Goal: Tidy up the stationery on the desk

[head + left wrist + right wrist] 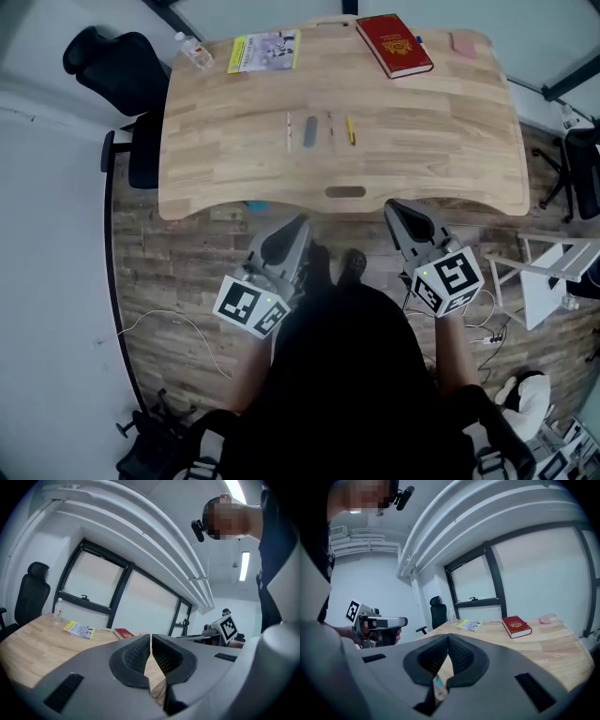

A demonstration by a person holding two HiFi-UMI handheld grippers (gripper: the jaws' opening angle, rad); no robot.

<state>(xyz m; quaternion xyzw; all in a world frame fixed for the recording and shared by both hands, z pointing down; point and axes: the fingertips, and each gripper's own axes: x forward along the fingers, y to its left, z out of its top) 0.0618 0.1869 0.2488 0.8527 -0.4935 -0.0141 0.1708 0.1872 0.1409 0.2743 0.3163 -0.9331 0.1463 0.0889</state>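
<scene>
The person wears a black top [347, 375] and dark shoes [353, 264]. The left gripper [298, 225] and right gripper [396, 208] are grey and wedge-shaped, with black ribbed pads [133, 658]. Each carries a white cube [249, 307] printed with black square markers.

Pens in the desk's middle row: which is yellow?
The yellow pen is rightmost in the row; the white one, the wide grey one and the dark one lie left of it.
</scene>
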